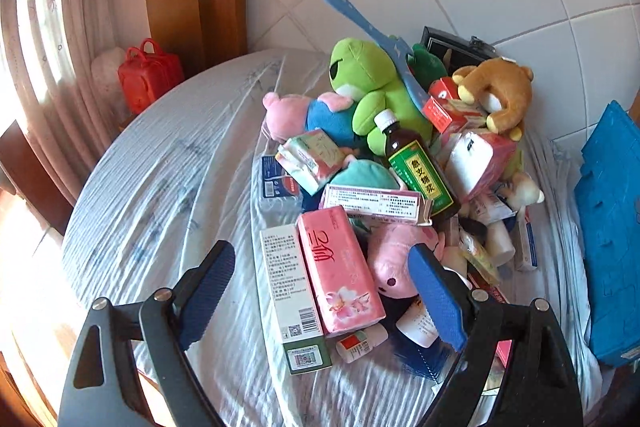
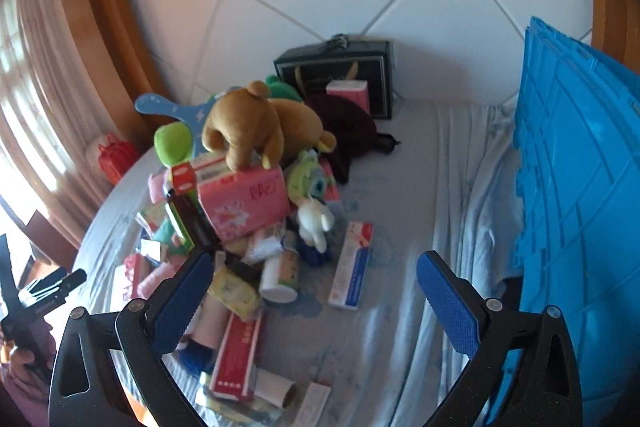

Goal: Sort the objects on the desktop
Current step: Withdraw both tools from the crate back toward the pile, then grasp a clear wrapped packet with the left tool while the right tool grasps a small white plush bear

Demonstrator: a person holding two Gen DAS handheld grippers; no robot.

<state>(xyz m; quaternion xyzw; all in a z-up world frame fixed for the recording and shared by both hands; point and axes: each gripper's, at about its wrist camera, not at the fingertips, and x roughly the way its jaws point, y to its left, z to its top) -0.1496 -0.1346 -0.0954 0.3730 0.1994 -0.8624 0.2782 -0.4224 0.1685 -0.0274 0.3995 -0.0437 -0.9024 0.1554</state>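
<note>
Tilting downward — both claws (image 1: 326, 287) (image 2: 316, 301) agape

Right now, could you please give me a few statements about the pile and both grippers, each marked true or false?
1. The left gripper holds the pink tissue pack. False: its jaws are open and hold nothing; the pack lies in the pile.
2. The brown teddy bear lies on top of the pile. True.
3. The dark syrup bottle has a red label. False: its label is green and yellow.
4. The right gripper is open and empty. True.
5. A blue crate stands on the right of the pile. True.
6. The green frog plush lies alone on the sheet. False: it is part of the pile.
</note>
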